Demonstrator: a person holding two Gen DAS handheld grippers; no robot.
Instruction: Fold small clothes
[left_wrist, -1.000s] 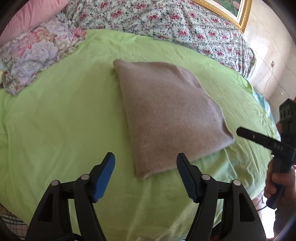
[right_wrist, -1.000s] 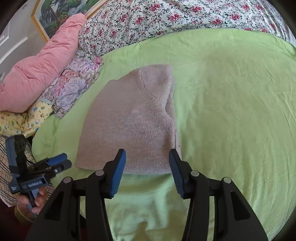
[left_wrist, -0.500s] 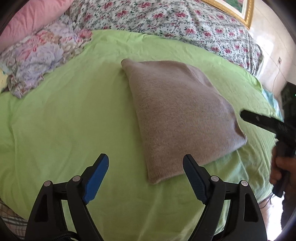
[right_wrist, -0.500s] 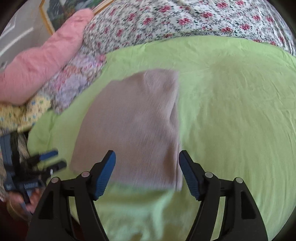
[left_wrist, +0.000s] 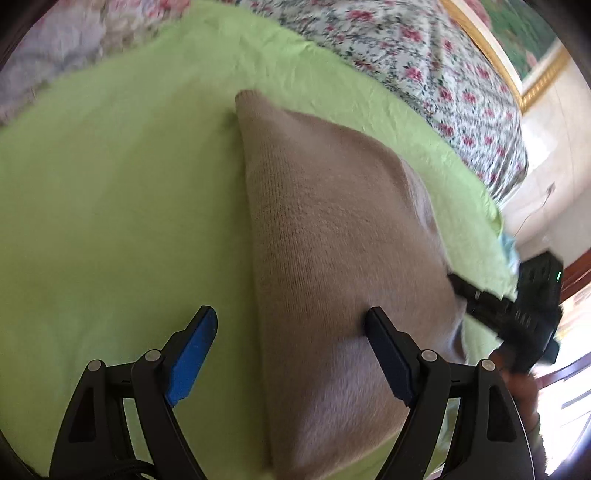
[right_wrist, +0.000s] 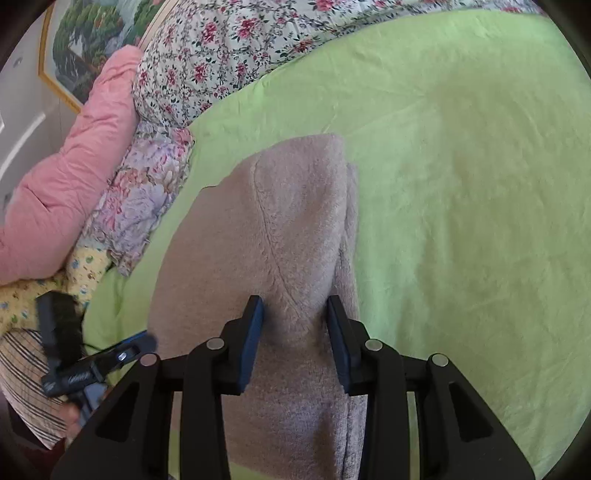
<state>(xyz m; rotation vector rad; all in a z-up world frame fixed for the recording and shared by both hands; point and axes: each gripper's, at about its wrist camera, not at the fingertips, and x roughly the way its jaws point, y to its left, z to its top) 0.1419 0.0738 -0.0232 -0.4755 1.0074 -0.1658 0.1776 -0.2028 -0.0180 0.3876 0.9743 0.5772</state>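
A folded beige knit garment (left_wrist: 332, 266) lies flat on the green sheet (left_wrist: 110, 221). My left gripper (left_wrist: 291, 328) is open, its jaws straddling the garment's near left edge, low over it. My right gripper (right_wrist: 295, 317) is partly closed, with both jaws down on the garment (right_wrist: 288, 221) near its right front corner and a hump of knit between them; I cannot tell if they pinch it. The right gripper also shows in the left wrist view (left_wrist: 454, 282), touching the garment's far right edge. The left gripper shows in the right wrist view (right_wrist: 144, 341).
A floral quilt (right_wrist: 236, 55) lies along the back of the bed. A pink pillow (right_wrist: 66, 184) and a flowered pillow (right_wrist: 144, 199) lie at the left. The bed's right edge (left_wrist: 495, 229) drops off towards a pale wall.
Both grippers have moved forward and down onto the garment. The right gripper's jaws have narrowed from wide open. The left gripper now straddles the garment's edge.
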